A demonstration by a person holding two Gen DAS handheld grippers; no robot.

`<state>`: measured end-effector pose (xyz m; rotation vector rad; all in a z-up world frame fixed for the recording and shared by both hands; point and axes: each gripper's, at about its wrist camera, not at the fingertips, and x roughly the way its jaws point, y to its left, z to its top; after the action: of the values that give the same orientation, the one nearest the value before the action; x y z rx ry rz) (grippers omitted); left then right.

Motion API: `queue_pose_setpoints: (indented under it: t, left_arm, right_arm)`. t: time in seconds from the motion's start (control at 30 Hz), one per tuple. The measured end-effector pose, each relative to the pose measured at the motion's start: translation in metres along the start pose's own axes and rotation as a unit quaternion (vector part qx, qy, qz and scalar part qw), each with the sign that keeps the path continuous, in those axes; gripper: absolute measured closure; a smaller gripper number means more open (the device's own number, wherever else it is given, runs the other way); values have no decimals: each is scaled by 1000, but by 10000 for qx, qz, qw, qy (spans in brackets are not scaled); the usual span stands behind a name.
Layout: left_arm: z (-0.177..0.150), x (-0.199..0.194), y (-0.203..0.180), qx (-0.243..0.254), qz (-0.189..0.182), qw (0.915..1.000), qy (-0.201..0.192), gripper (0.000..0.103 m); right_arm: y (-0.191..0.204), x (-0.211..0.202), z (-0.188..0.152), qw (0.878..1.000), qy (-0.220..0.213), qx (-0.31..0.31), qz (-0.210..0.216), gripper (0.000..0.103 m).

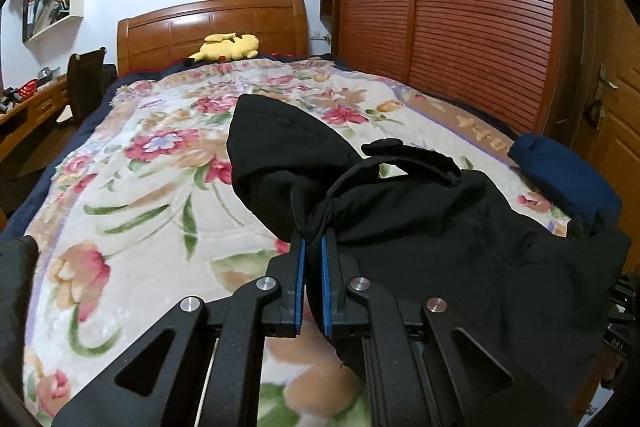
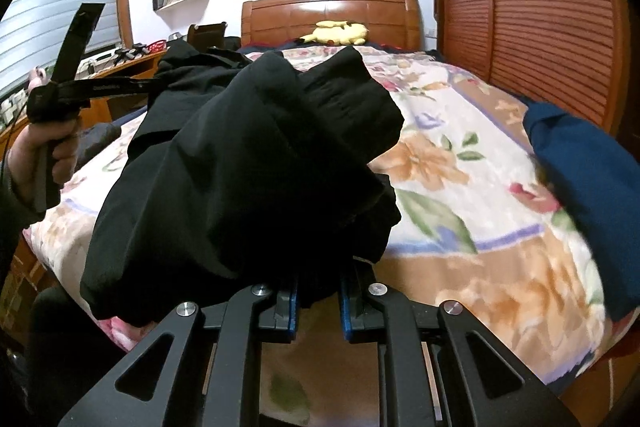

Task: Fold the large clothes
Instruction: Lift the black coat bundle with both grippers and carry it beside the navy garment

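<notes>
Black garment (image 1: 440, 227), floral blanket (image 1: 140, 167), navy cloth (image 1: 568, 179), yellow plush (image 1: 228, 47)

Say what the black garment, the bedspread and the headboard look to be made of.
Black garment: matte woven cloth, possibly synthetic; it bunches in soft creases without shine.
Bedspread: plush fleece, judging by its fuzzy floral surface.
Headboard: varnished wood, reddish brown, with glossy panels.

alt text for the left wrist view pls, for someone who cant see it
The left hand-held gripper is shut on a bunched fold of a black garment, lifting it above a floral blanket on a bed. A yellow plush toy lies by the wooden headboard, and a dark blue garment sits at the right.
</notes>
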<state>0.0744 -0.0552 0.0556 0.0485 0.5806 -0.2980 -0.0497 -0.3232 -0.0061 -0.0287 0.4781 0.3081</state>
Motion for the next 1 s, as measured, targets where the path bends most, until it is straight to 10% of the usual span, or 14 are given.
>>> queue_pose_setpoints:
  t: [1.0]
  left_arm:
    - [4,4,-76,667,47,9977,-133,96]
  right_arm:
    - [-56,-3,0,10000,-10,-5,-95,88]
